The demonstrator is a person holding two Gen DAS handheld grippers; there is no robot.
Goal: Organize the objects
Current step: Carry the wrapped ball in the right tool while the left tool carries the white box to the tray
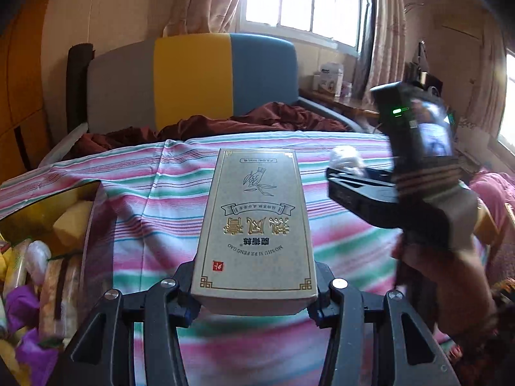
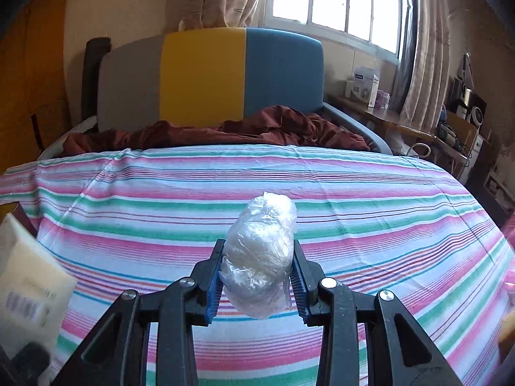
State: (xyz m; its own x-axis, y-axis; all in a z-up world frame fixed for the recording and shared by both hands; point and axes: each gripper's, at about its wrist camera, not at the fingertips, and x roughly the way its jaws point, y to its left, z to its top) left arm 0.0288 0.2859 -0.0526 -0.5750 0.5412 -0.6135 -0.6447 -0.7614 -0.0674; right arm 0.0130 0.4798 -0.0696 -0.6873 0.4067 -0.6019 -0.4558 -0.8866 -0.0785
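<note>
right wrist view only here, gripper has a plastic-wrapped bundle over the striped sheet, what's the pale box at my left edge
Observer: That is the grey-gold box, clamped at its near end by the left gripper.
Operator: anything further left of it
Observer: Yes, an open container of assorted items sits at the bed's left edge.
Operator: how does my side look from there
Observer: The right gripper is blurred, holding the plastic-wrapped bundle right of the box.

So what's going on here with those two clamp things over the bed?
A person is tidying up with a hand-held gripper in each hand. The left gripper is clamped on a flat beige cardboard box with gold lettering. The right gripper is clamped on a crumpled clear plastic-wrapped bundle. Both are held above the pink-and-green striped bedsheet.
</note>
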